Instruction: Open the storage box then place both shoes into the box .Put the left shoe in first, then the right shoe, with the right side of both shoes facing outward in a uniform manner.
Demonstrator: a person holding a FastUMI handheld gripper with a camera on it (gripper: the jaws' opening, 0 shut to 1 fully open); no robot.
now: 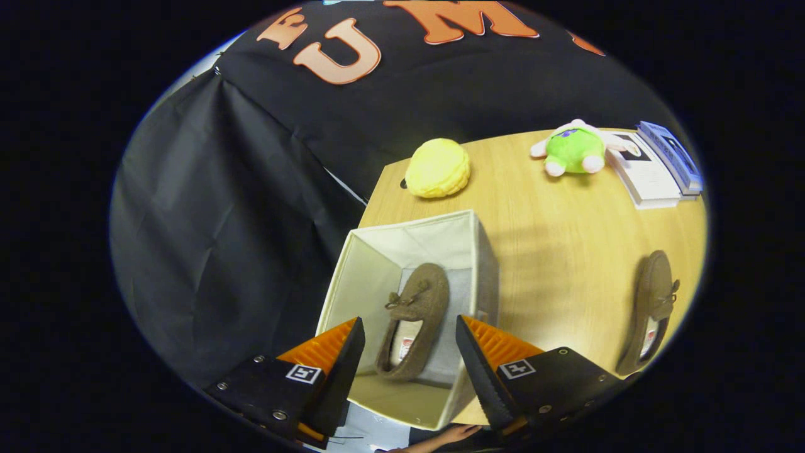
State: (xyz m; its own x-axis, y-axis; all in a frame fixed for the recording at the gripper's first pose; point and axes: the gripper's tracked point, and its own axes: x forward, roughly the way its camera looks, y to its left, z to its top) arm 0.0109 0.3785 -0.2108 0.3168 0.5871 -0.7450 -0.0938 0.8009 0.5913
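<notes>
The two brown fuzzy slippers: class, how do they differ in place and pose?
The brown fuzzy slipper in the cream fabric box lies inside the box, between the open gripper fingers. The other brown slipper lies on the wooden table, well apart. Both have bows.

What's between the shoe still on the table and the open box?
Nothing visible. The second shoe lies on bare table beside the storage box, which is open with one shoe inside. The gripper hangs open above the box, fingers empty.
</notes>
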